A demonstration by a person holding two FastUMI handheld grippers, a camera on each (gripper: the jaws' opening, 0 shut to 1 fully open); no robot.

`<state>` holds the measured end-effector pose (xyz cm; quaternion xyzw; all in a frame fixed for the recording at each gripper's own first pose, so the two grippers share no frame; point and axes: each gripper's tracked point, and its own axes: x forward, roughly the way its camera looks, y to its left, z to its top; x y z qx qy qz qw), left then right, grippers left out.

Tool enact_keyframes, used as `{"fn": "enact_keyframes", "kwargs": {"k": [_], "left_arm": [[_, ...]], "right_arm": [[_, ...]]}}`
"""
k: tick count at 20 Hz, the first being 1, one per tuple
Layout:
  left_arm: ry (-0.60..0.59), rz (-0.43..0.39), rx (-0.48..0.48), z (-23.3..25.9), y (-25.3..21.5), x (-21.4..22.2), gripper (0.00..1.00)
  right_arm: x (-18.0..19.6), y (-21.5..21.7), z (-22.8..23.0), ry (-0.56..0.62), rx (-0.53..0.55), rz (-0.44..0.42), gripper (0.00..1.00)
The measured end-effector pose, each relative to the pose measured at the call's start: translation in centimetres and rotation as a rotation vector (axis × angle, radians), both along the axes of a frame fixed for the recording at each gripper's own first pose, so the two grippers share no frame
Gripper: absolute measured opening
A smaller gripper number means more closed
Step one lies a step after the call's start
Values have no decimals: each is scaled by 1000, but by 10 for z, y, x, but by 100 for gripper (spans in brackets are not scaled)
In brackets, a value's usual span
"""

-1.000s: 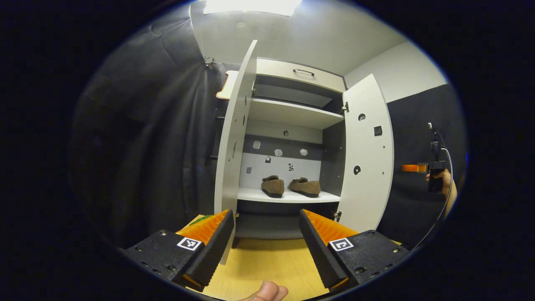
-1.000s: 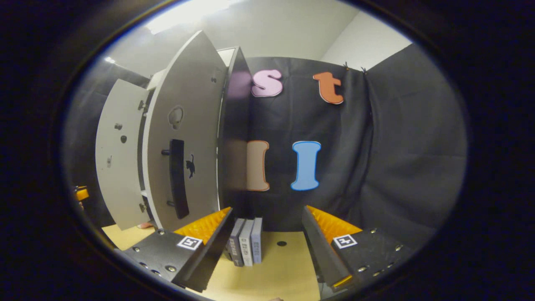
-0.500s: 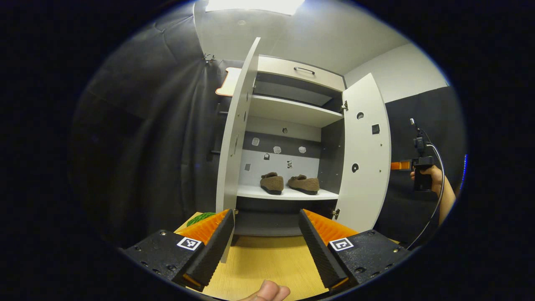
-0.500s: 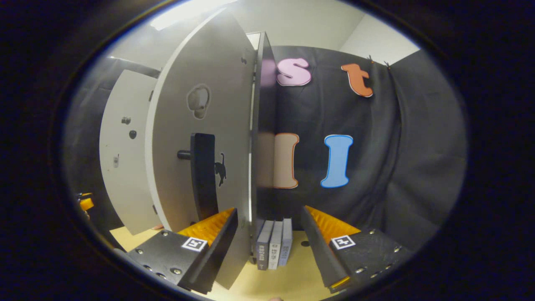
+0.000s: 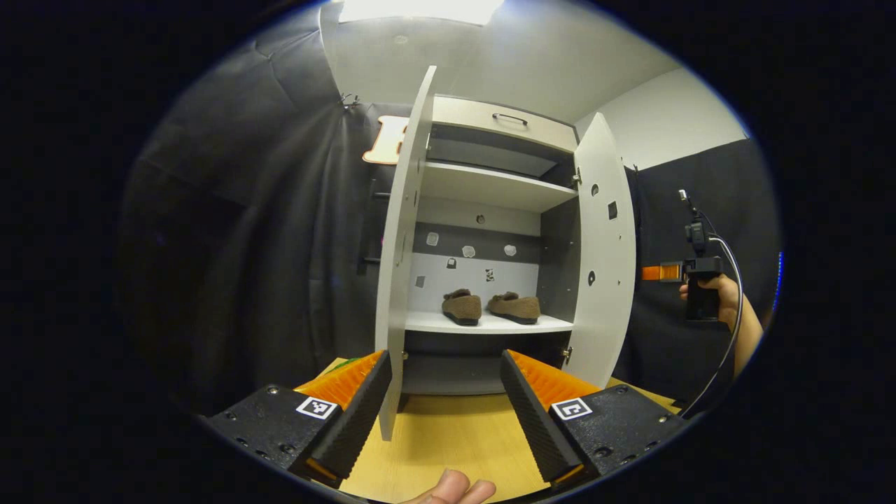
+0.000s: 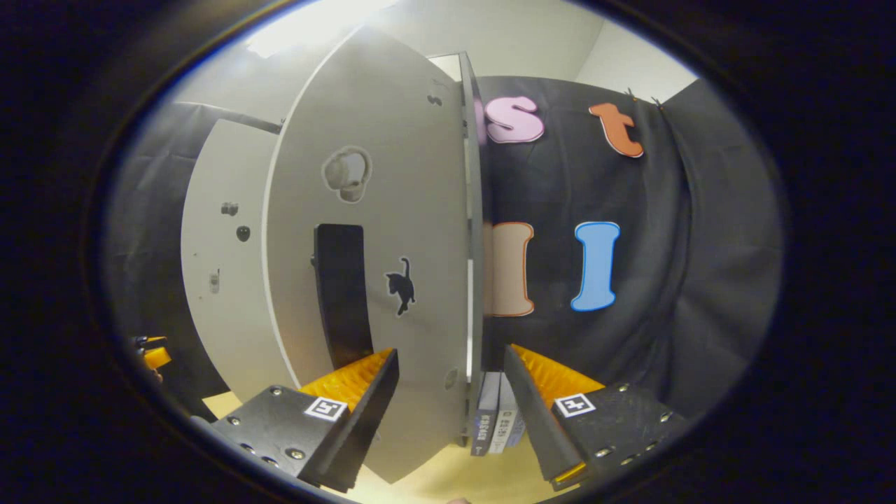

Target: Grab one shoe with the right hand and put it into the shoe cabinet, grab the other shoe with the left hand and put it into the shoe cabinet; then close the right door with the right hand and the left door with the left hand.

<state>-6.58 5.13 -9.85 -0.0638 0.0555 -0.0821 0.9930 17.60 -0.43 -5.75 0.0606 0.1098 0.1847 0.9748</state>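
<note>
Both brown fuzzy slippers (image 5: 490, 307) already sit side by side on the lower white shelf of the tall white shoe cabinet (image 5: 490, 189), at the centre of the left gripper view. So I judge the step in hand to be closing the doors, the right one first.

In the right gripper view, the flat white right door (image 6: 413, 231) fills the centre-left of the frame, its outer face turned toward me, with a long black vertical handle (image 6: 341, 294) and a small black cat sticker (image 6: 400, 283). My right gripper (image 6: 448, 413) has its fingers spread wide and holds nothing. The door's lower part stands between the two fingers, and I cannot tell whether either finger touches it. The handle's long axis runs up and down, just above my left-hand finger in that frame.

This door lies directly ahead of the right gripper, which is far nearer to it than the other tool. In the left gripper view, the same door (image 5: 605, 245) stands partly swung at centre-right, with the right gripper and the hand holding it (image 5: 703, 294) just beyond its outer face.

The white left door (image 5: 402, 245) stands edge-on at centre-left, wide open. My left gripper (image 5: 444, 413) waits below it with fingers spread and empty, over the pale wooden floor board (image 5: 448, 441). A few upright books (image 6: 493, 427) stand behind the right door.
</note>
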Motion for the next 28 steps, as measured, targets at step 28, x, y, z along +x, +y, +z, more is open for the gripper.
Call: {"fn": "enact_keyframes", "kwargs": {"k": [28], "left_arm": [[72, 212, 69, 8, 165, 40, 95]], "right_arm": [[-103, 64, 34, -227, 149, 40, 98]]}}
